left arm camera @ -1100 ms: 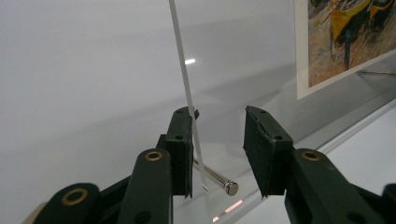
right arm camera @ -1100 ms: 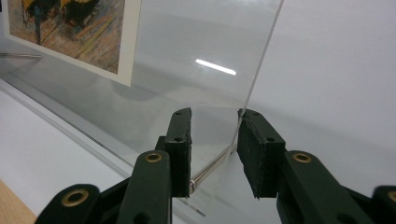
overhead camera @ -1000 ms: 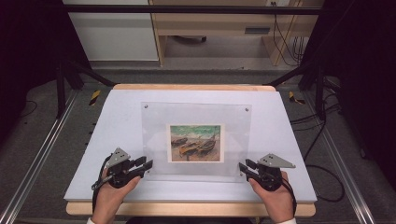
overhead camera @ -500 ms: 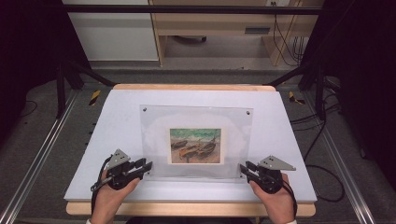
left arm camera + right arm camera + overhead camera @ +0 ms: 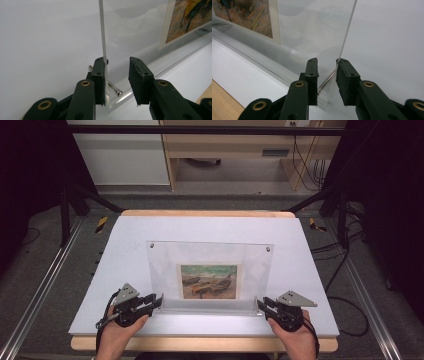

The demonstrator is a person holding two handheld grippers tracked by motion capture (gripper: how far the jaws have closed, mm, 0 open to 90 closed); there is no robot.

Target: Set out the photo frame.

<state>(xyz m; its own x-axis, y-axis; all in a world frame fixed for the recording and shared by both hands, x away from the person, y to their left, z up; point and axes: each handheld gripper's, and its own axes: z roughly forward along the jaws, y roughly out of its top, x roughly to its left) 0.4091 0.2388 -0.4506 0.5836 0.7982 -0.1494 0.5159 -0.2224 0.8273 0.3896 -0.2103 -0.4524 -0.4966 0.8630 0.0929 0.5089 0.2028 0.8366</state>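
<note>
A clear acrylic picture frame (image 5: 210, 265) stands tilted on the white tabletop (image 5: 210, 227), holding a painted print of boats (image 5: 209, 281). My left gripper (image 5: 157, 300) is at its lower left corner. There one pad (image 5: 98, 75) lies against the clear sheet's edge (image 5: 102, 30) and the other stands off it, so the gripper (image 5: 117, 67) is open. My right gripper (image 5: 261, 304) is at the lower right corner and its jaws have just been closing. The sheet's edge (image 5: 348, 30) and a metal pin (image 5: 327, 82) sit between them with a gap left, so it (image 5: 327, 66) is open.
The white top rests on a wooden board (image 5: 210, 344) whose front edge lies just behind my hands. Metal rails (image 5: 40, 290) run along both sides, cables (image 5: 345, 305) trail on the floor at the right, and a wooden desk (image 5: 230, 150) stands behind the table.
The frame's top edge has swung toward me and looks wider, and the print sits lower in the high view. Both grippers have stayed at the bottom corners.
</note>
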